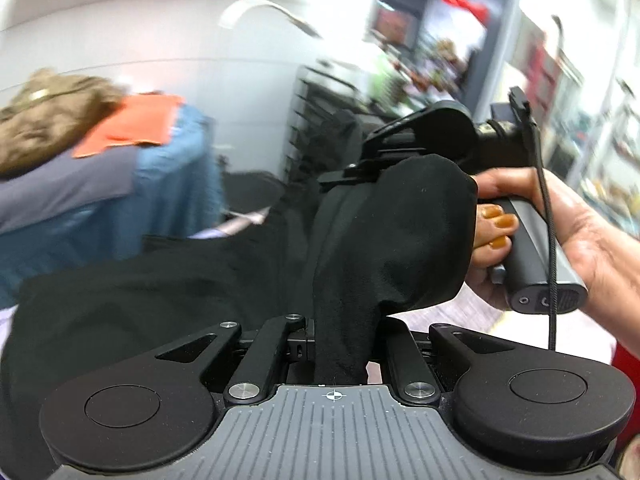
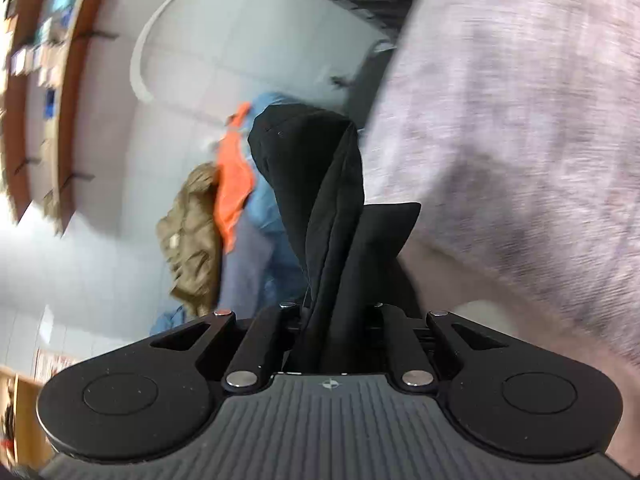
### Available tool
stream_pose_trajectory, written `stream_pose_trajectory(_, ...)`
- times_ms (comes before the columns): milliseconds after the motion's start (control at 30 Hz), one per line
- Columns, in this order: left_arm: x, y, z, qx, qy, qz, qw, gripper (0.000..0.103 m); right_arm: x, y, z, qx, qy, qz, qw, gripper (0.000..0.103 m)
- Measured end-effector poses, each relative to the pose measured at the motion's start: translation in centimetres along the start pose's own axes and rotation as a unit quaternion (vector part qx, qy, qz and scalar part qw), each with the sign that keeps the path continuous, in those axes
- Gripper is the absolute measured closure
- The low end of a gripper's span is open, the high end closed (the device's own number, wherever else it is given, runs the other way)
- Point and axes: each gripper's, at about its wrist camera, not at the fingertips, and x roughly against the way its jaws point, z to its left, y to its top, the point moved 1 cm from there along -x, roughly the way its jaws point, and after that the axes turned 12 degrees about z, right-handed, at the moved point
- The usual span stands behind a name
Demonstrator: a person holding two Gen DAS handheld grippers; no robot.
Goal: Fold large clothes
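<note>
Both grippers are clamped on one black garment [image 1: 384, 240] and hold it up off the surface. The left gripper [image 1: 340, 344] pinches a bunched fold that rises from its jaws toward twelve o'clock. In the same view the right gripper [image 1: 420, 132] sits at two o'clock, held by a hand [image 1: 540, 240], with cloth draped over its front. In its own view the right gripper [image 2: 332, 320] is clenched on a narrow ridge of the cloth.

Risks, as judgement: each grip holds a crumpled wad rather than a flat edge, so layers may slip out unevenly if the hands pull apart. The cloth draped over the right gripper could snag on it. The pile [image 1: 100, 152] of brown, orange and blue clothes at nine o'clock lies near, and the hanging part could drag across it.

The garment is matte, thin and limp, deeply creased near both grips. Its lower part spreads dark toward seven o'clock in the left view. Its overall shape cannot be made out.
</note>
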Motion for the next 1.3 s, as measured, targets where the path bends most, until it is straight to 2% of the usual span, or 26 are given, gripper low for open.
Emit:
stream_pose_trajectory(133,4.4,-1.0,4.9,0.061,0.038,-0.036,0.9968,0.054,-3.3,-2.1,5.9,0.048,0.027,0.037,0.998,0.09)
stream_pose_trajectory(233,7.0,-2.5,9.4,0.123,0.069,-0.047,0.9888,0.054,-7.5,-4.2,10.1,0.076,0.053,0.077,0.993,0.09)
stream_pose_trajectory(300,7.6,-4.0,12.3,0.168,0.089,-0.041,0.9809,0.054,-10.6,-6.2,12.5,0.099,0.055,0.107,0.988,0.09)
stream_pose_trajectory(400,7.6,-7.0,16.7,0.258,0.092,-0.026,0.9615,0.054,-15.6,-9.5,14.9,0.132,0.027,0.145,0.98,0.09)
stream_pose_trajectory(533,6.1,-10.4,20.6,0.313,0.093,-0.004,0.9451,0.055,-22.0,-13.7,15.7,0.167,-0.032,0.189,0.967,0.09)
stream_pose_trajectory(667,4.6,-12.9,23.5,0.352,0.092,0.013,0.9313,0.054,-26.3,-16.7,14.8,0.2,-0.092,0.21,0.952,0.087)
stream_pose_trajectory(700,4.1,-13.6,24.2,0.366,0.084,0.018,0.9266,0.05,-27.2,-17.3,14.4,0.212,-0.103,0.216,0.948,0.083)
stream_pose_trajectory(733,3.8,-14.2,24.9,0.381,0.08,0.019,0.9208,0.042,-27.7,-18.1,14.1,0.22,-0.111,0.222,0.943,0.08)
stream_pose_trajectory(767,3.6,-14.8,25.6,0.399,0.078,0.021,0.9135,0.036,-28.3,-18.5,13.7,0.221,-0.12,0.227,0.941,0.072)
stream_pose_trajectory(800,3.5,-15.5,26.0,0.415,0.076,0.022,0.9064,0.026,-28.6,-19.2,13.1,0.217,-0.127,0.234,0.939,0.054)
stream_pose_trajectory(867,3.4,-16.5,27.3,0.445,0.061,0.021,0.8932,0.023,-29.2,-19.7,12.4,0.212,-0.126,0.242,0.938,0.022)
stream_pose_trajectory(900,3.3,-16.7,27.8,0.453,0.05,0.022,0.8896,0.022,-29.2,-19.8,12.2,0.215,-0.122,0.237,0.939,0.024)
stream_pose_trajectory(1033,3.1,-16.5,28.2,0.447,0.049,0.028,0.8928,0.017,-28.4,-19.4,11.8,0.24,-0.127,0.241,0.932,0.024)
stream_pose_trajectory(1167,3.7,-17.4,28.2,0.468,0.041,0.024,0.8822,0.014,-27.0,-19.5,12.4,0.278,-0.133,0.233,0.922,0.02)
stream_pose_trajectory(1233,4.6,-18.2,28.1,0.472,0.044,0.024,0.8799,0.002,-26.5,-19.6,13.0,0.299,-0.139,0.227,0.916,0.019)
stream_pose_trajectory(1300,5.1,-18.4,28.5,0.467,0.05,0.028,0.8823,0.0,-26.9,-19.6,13.9,0.32,-0.155,0.223,0.908,0.017)
